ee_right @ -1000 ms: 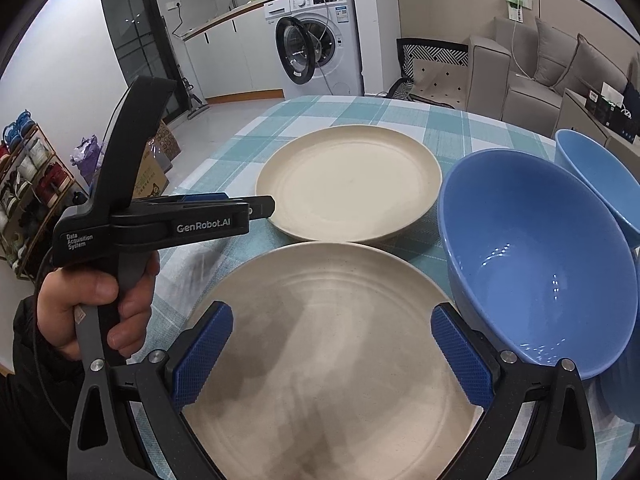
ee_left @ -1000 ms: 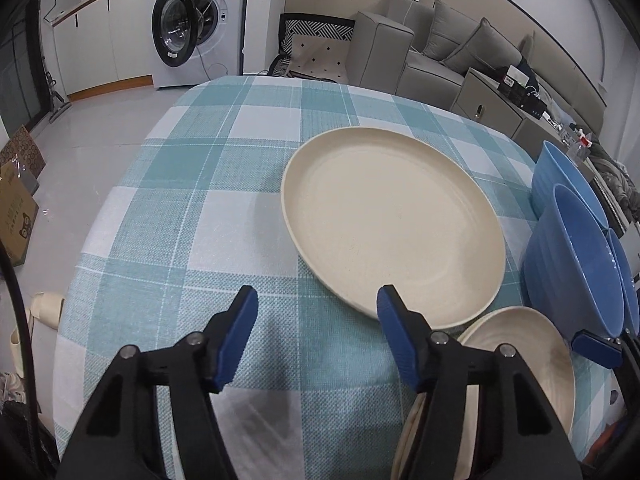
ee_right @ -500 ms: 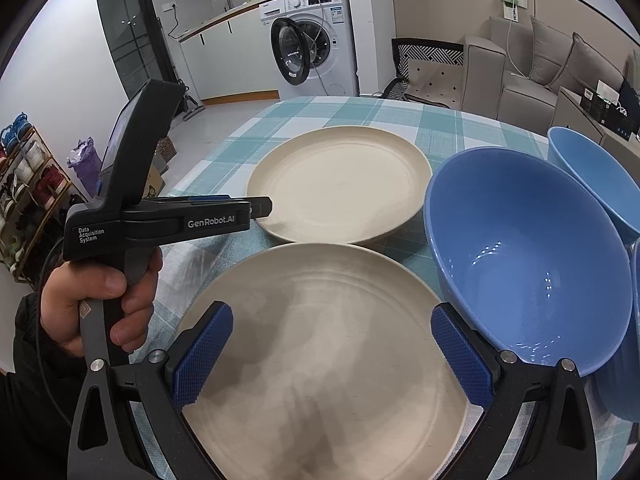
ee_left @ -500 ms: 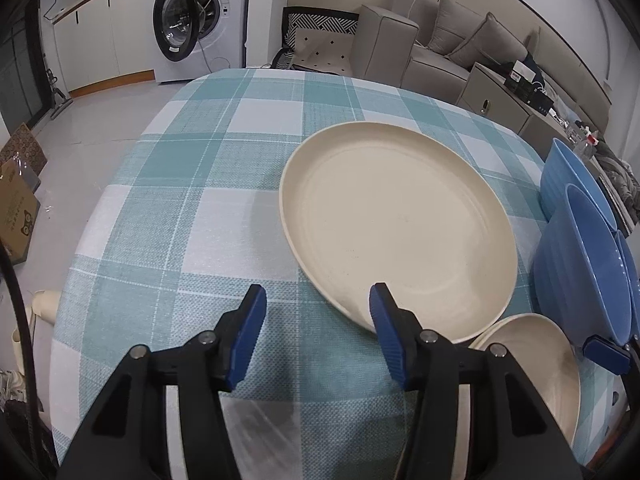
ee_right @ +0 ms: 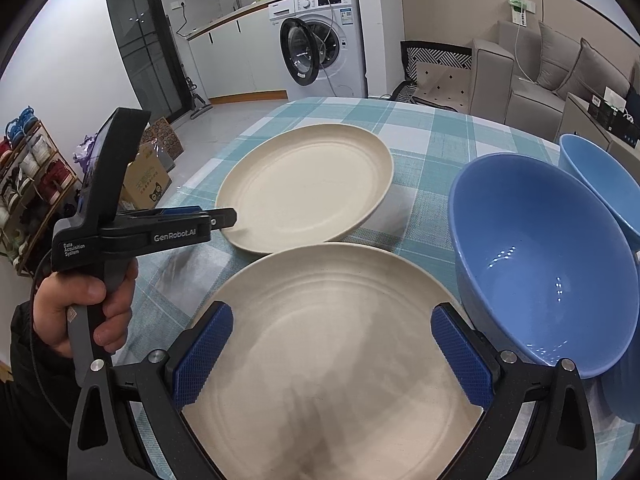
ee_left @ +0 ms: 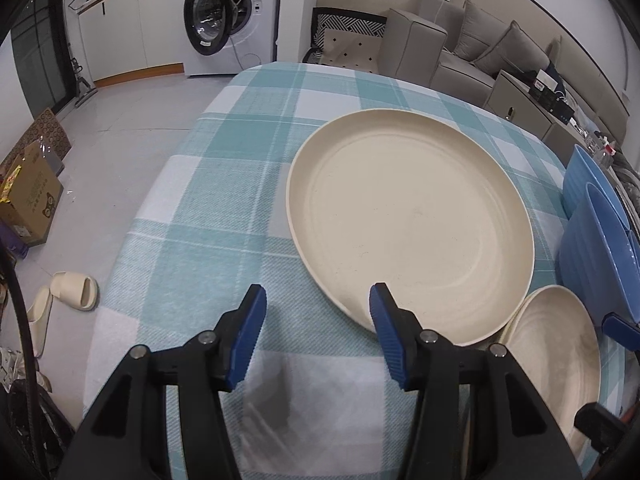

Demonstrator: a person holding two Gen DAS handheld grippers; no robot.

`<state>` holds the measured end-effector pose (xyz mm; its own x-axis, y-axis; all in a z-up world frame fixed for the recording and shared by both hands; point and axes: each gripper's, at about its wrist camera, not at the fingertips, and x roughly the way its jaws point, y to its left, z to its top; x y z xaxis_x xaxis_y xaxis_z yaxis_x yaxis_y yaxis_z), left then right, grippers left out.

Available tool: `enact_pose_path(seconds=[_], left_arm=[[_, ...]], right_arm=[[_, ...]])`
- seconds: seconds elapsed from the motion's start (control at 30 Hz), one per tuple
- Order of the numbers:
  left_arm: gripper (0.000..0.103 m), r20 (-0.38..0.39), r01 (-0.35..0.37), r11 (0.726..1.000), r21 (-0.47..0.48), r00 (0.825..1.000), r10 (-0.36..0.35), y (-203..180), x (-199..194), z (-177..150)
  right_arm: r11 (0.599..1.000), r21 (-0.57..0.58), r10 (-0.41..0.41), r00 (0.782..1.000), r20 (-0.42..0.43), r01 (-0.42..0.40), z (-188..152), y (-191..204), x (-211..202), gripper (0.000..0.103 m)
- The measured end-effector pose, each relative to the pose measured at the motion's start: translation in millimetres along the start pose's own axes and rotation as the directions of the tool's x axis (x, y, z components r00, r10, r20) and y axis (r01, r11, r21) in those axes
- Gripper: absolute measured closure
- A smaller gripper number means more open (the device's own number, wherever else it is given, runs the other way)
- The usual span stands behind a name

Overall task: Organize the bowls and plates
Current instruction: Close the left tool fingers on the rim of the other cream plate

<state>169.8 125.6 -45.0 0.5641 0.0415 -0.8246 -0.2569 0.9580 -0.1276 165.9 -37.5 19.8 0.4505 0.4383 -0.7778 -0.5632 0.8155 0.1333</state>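
Left gripper [ee_left: 316, 312] partly open, holding nothing, right finger just at the rim of the far plate [ee_left: 408, 216] on the checked table [ee_left: 224, 200]. Right gripper [ee_right: 332, 340] wide open over the near plate [ee_right: 332, 360], beside the blue bowl [ee_right: 548, 264].

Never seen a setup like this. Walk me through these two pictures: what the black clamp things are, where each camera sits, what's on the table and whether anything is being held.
The black clamps are handheld two-finger grippers; a person carries one in each hand. Each has a fisheye camera looking along its blue fingers. The left gripper view shows its open jaws near the rim of the far plate, gripping nothing. The right gripper view shows wide-open jaws above the near plate, with the hand carrying the left gripper off to the side. On the checked tablecloth also sit a blue bowl and a second blue bowl behind. Nothing is held.
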Motion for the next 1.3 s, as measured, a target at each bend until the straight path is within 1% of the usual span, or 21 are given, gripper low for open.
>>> enact_pose_path(seconds=[0.23, 0.4, 0.47, 0.53, 0.8, 1.07, 1.17, 1.3], left_arm=[[0.05, 0.0, -0.014, 1.0, -0.024, 1.0, 0.014, 22, -6, -9], [0.05, 0.0, -0.02, 0.999, -0.033, 1.0, 0.02, 30, -6, -13], [0.05, -0.002, -0.017, 0.999, -0.038, 1.0, 0.017, 32, -5, -13], [0.05, -0.006, -0.017, 0.999, -0.039, 1.0, 0.016, 34, -5, -14], [0.05, -0.001, -0.021, 0.999, -0.024, 1.0, 0.021, 35, -5, -14], [0.05, 0.0, -0.018, 1.0, -0.014, 1.0, 0.018, 36, -4, -14], [0.05, 0.001, -0.017, 1.0, -0.011, 1.0, 0.017, 35, -4, -14], [0.05, 0.002, -0.022, 1.0, -0.006, 1.0, 0.022, 37, -4, -14]], right_arm=[[1.0, -0.022, 0.019, 1.0, 0.003, -0.019, 10, 9, 9, 0.001], [0.999, -0.009, 0.032, 0.999, 0.02, -0.031, 24, 11, 17, 0.001], [1.0, -0.005, 0.024, 0.999, 0.024, -0.024, 31, 11, 22, 0.002], [1.0, -0.002, 0.021, 1.0, 0.023, -0.021, 36, 12, 28, 0.005], [1.0, -0.009, -0.008, 0.999, 0.044, 0.008, 52, 14, 47, 0.007], [0.998, -0.028, -0.049, 0.997, 0.056, 0.051, 56, 17, 55, 0.01], [0.998, -0.053, -0.017, 0.997, 0.074, 0.021, 57, 22, 53, 0.014], [0.998, -0.058, 0.008, 0.999, 0.041, -0.005, 55, 28, 62, 0.017]])
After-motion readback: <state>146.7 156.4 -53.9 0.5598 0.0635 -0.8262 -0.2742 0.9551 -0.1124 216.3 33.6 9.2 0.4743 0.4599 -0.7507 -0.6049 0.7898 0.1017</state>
